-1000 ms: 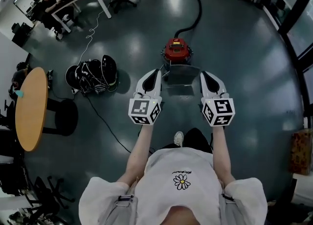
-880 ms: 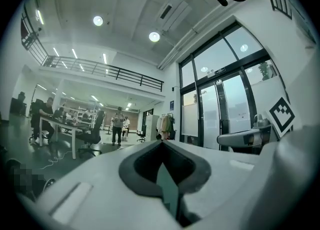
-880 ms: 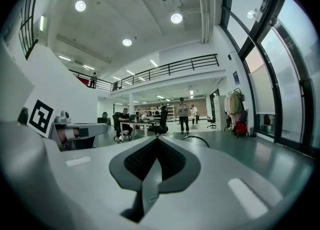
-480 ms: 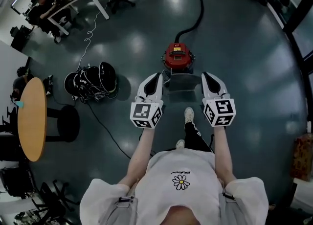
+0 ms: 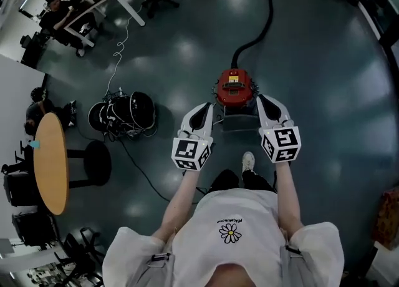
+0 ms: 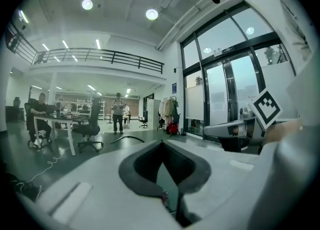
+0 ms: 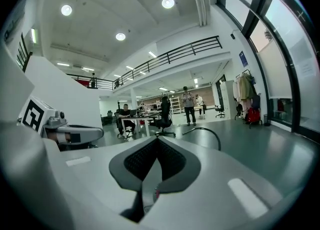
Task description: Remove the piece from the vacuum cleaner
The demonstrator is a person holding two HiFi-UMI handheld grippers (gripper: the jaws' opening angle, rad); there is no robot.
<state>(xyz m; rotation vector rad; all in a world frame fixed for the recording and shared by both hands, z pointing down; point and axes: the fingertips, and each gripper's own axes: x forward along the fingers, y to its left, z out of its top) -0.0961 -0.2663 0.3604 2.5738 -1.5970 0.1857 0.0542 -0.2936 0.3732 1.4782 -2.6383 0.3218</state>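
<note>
A red vacuum cleaner (image 5: 234,87) stands on the dark floor straight ahead, its black hose (image 5: 265,20) curving away behind it. A grey, box-like part (image 5: 239,118) sits at its near side. My left gripper (image 5: 205,109) hovers just left of that part and my right gripper (image 5: 264,99) just right of it, both above the floor and touching nothing. In the left gripper view the left gripper (image 6: 161,143) has its tips together with nothing held. The right gripper (image 7: 156,139) looks the same in the right gripper view. Neither gripper view shows the vacuum.
A black heap of gear and cables (image 5: 123,113) lies to the left, with a cord (image 5: 142,173) trailing toward me. Further left stand a round wooden table (image 5: 51,162) and a black stool (image 5: 95,163). Desks with seated people (image 5: 73,11) fill the far left. My shoe (image 5: 248,161) is below the vacuum.
The person has stepped forward, so the vacuum cleaner has come closer and now lies between the two gripper tips. Both grippers stay shut and level.
</note>
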